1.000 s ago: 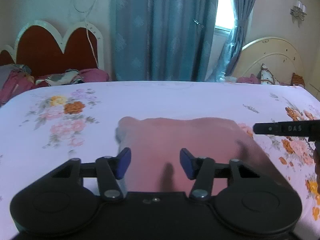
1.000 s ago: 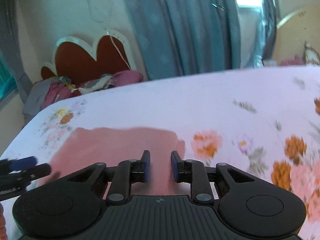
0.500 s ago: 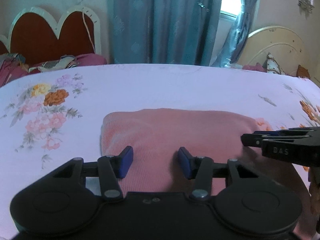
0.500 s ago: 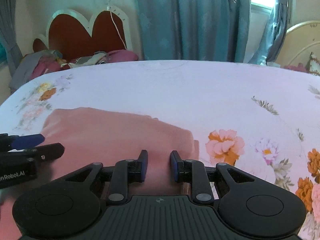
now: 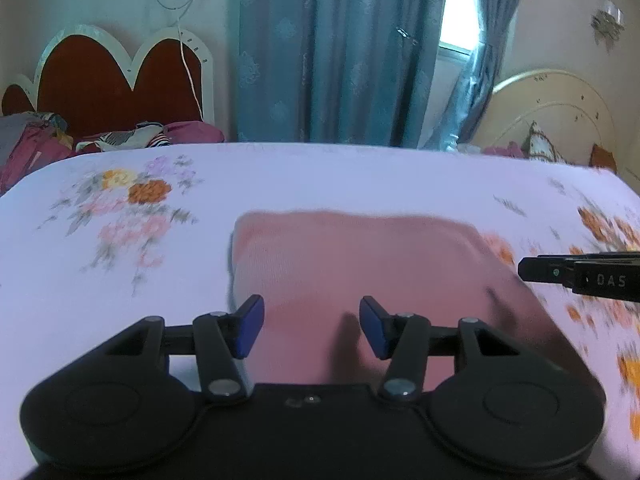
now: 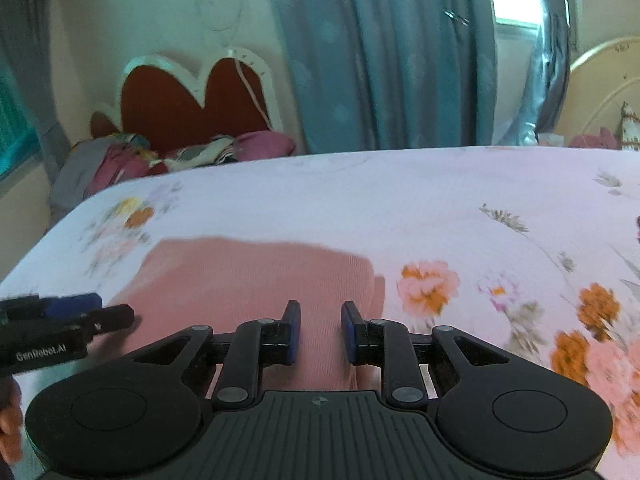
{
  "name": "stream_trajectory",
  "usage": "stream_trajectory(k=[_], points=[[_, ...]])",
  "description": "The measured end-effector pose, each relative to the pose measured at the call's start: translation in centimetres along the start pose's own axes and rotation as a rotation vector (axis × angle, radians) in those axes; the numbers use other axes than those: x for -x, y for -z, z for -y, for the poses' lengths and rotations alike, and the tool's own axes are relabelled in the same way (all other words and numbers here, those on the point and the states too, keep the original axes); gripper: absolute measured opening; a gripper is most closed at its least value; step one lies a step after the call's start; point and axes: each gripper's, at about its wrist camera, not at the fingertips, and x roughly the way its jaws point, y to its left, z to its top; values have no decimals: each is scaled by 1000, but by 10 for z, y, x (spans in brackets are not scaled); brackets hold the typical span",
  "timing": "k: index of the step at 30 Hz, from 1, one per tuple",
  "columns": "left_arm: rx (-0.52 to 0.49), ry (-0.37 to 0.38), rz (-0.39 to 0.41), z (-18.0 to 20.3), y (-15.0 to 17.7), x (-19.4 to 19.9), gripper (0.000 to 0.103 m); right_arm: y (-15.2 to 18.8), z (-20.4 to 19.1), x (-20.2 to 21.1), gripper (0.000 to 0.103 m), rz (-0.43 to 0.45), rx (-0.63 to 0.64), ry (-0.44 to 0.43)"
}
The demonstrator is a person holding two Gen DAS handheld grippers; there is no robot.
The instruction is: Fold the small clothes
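Bed: wide bed under a white floral-print cotton sheet (image 5: 320,176), filling the middle band of both views; it carries the garment.
Garment: pink ribbed knit cloth, folded into a flat rectangle (image 5: 360,256), lying at centre of the left wrist view and lower left of centre in the right wrist view (image 6: 256,276).
Handling (judgement): light, soft and limp; not fragile; the knit should give the pads grip, but layers may slide apart if only the top one is taken.
Take-hold points (judgement): near corners or the near edge, pinching all layers together.
Left tongs (image 5: 311,326): released, blue pads standing well apart, hovering over the near part of the garment with nothing pinched.
Right tongs (image 6: 320,332): narrow gap between the pads, nothing pinched; cloth shows beneath the gap.
Containers: none visible; loose clothing (image 6: 120,156) is piled at the red headboard (image 5: 100,80), upper left.
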Motion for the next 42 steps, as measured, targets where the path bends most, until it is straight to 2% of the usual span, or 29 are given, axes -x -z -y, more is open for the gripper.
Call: stream_trajectory(k=[4,7,11,14,16,18,21,25,28,32,35,38,39,42], points=[[5,-25,-23,5,23,14,52,28,-3,6,23,-37,28,46],[24,-35,-35,7,32,13,52,41,7,-9,23,-100,-15,81],[34,-53,-50,8,30,15,52,41,2,-5,23,-93,-23,96],[52,-35,-54,9,33,29,52,42,-2,20,23,-54,-30,69],[33,-38,-56,13,40,33,54,51,-7,31,23,-65,-10,64],[11,-46,-59,17,48,33,56,64,-7,31,23,-86,0,87],[-21,-56,-65,21,53,29,60,75,2,28,23,-94,-62,88],[-30,-61,-72,22,61,26,64,81,-6,26,23,-79,-32,116],[2,-48,-90,19,58,34,62,75,-2,34,23,-90,-98,100],[-7,-42,-78,18,63,46,60,72,-16,55,23,-43,-50,88],[-15,-33,-98,21,76,43,60,86,-24,52,23,-87,7,116],[-23,-34,-97,23,80,41,60,94,-14,47,23,-103,-35,128],[-19,-31,-98,23,79,41,60,91,-12,49,7,-98,-55,120],[-4,-18,-99,22,76,43,62,88,-11,54,4,-64,-40,138]])
